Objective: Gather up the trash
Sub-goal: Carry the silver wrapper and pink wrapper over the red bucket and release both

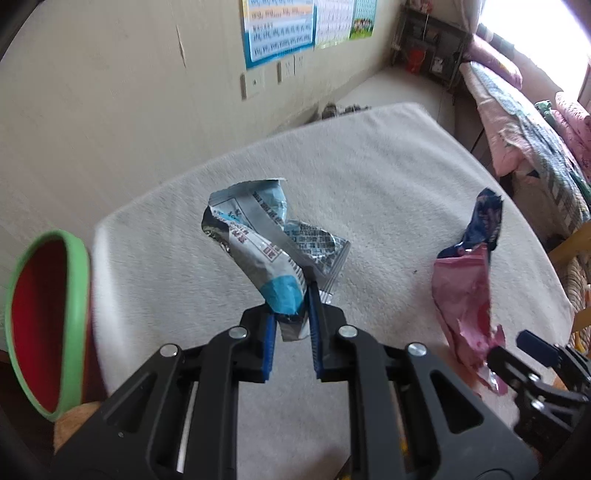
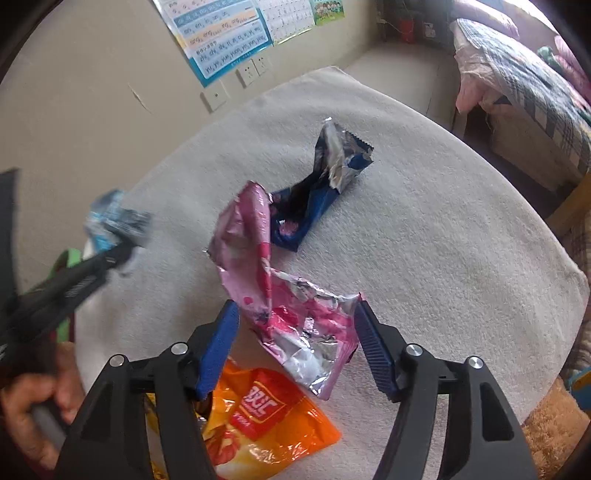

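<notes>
While the left claw point(image 1: 291, 317) is clamped on the bottom edge of a crumpled blue-and-silver wrapper point(image 1: 266, 243), that wrapper stands up above the cloth-covered counter point(image 1: 369, 177), w/ a red bin w/ green rim point(image 1: 48, 317) just off the counter's left edge. Right claw point(image 2: 295, 317) is apart, fingers either side of a pink foil wrapper point(image 2: 280, 295); can't tell if pads touch it. Pink wrapper leans up off the counter, its top overlapping a dark blue wrapper point(image 2: 317, 192) lying behind it. An orange snack bag point(image 2: 266, 417) lies flat near the front edge, partly under the right claw's left finger. Wall posters point(image 2: 221, 33) & a bed point(image 2: 524, 81) sit in the bkgd.
</notes>
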The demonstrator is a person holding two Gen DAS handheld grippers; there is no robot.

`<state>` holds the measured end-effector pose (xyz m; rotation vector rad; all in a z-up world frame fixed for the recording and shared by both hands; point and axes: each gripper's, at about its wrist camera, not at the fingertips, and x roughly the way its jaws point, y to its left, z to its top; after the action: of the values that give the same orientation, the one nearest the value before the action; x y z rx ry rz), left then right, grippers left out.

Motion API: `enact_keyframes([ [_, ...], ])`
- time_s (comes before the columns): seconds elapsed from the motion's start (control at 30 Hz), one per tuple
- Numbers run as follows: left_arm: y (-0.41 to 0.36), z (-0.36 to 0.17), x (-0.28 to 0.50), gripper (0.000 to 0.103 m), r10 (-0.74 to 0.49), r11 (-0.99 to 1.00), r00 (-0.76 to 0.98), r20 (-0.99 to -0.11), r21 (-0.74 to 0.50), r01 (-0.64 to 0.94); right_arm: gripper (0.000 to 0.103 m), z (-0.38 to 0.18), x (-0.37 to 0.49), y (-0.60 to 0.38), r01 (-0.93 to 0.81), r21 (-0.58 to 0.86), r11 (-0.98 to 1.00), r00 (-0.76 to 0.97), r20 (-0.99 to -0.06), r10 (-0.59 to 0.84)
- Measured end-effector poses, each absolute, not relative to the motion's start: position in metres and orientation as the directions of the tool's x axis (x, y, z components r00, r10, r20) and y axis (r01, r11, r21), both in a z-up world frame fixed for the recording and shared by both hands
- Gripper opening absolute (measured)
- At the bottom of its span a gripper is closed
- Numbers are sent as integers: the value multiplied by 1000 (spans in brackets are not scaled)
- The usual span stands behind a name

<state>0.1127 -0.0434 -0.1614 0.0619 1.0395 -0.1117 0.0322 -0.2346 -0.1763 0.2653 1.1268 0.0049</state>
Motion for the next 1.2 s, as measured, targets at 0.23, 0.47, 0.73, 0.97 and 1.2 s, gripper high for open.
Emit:
enact_keyframes([
  [0.23,-35,-132,90,15,-67,990,575,-815,19,142,75,-178,33,-217,66,173,983,427,-895,129],
  [0.47,-27,-121,78,15,-70,989,596,-800,23,147,75,-184,34,-230,124,215,969,431,-891,143],
  [0.73,-23,-128,74,15,-70,991,576,-814,9,133,72,-184,39,-217,86,151,985,458,-884,96],
  [0.97,-21,-125,71,15,-80,991,577,-813,-1,136,22,-197,43,-210,55,189,980,406,-901,151],
  [1.2,-2,-118,57,15,-69,997,582,-810,-32,73,18,-172,36,-219,76,285,955,494,-843,212],
])
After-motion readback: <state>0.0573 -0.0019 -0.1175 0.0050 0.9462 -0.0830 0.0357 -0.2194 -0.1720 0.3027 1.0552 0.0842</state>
